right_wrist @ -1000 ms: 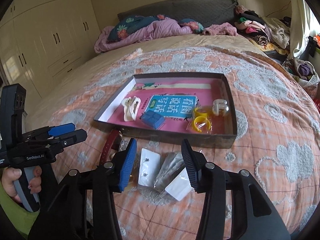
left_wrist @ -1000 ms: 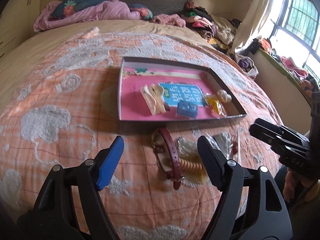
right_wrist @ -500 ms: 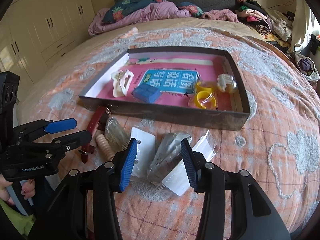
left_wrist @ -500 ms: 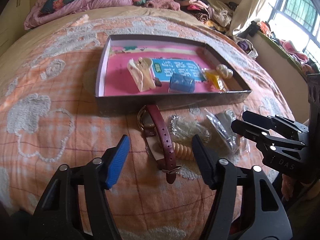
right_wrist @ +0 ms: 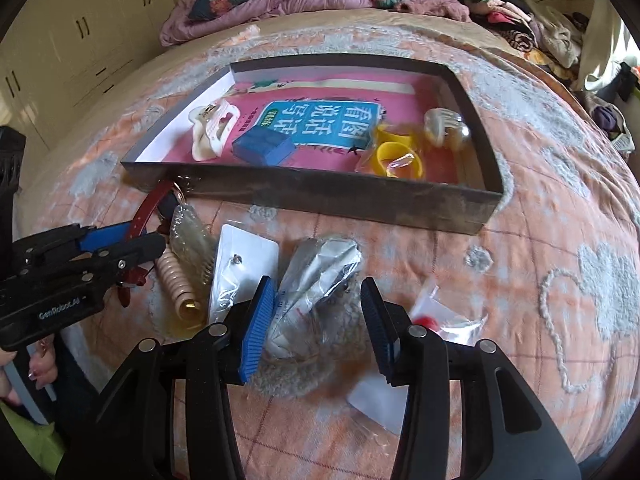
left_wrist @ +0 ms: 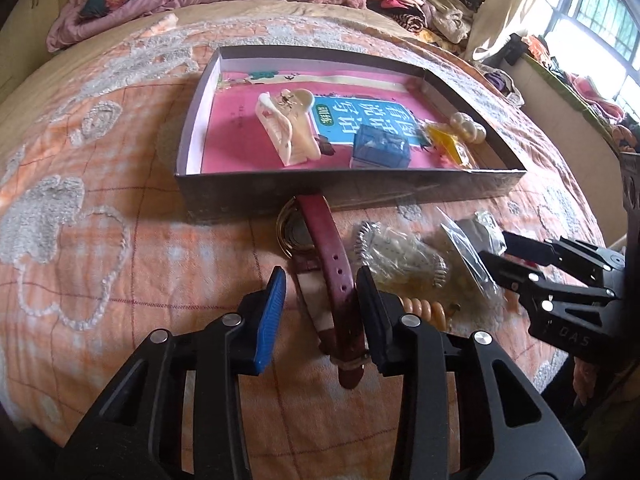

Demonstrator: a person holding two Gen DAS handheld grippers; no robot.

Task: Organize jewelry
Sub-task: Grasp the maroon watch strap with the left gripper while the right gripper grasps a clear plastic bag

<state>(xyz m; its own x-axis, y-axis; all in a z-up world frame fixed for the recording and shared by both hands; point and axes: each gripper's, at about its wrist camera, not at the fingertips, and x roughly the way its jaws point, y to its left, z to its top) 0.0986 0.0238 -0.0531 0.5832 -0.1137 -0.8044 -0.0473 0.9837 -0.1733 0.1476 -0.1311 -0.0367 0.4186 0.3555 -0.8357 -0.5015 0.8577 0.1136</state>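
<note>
Left tongs (left_wrist: pixel 320 304): lower centre of the left view, closing around the watch strap (left_wrist: pixel 334 272); the black pad is at the strap's edge, the blue pad is clear of it.
Watch (left_wrist: pixel 296 232): on the bed (left_wrist: pixel 100 240), centre of the left view, case against the box's near wall, dark red strap running down the frame between the pads.
Right tongs (right_wrist: pixel 318 320): lower centre of the right view, part open, straddling a clear bag (right_wrist: pixel 316 280); the blue pad seems to touch the bag, the other pad is clear of it.
Box (right_wrist: pixel 320 196): upper centre of both views, a shallow tray on the bed.
In the box: cream hair claw (left_wrist: pixel 284 128), blue case (left_wrist: pixel 380 150), yellow bangle (right_wrist: pixel 398 160), clear clip (right_wrist: pixel 444 124).
Loose on the bed: beige coil (right_wrist: pixel 176 280), earring card (right_wrist: pixel 240 268), small bag with a red bit (right_wrist: pixel 444 316), all below the box in the right view.
Hand (right_wrist: pixel 24 364): lower left edge of the right view, on the left handle.
</note>
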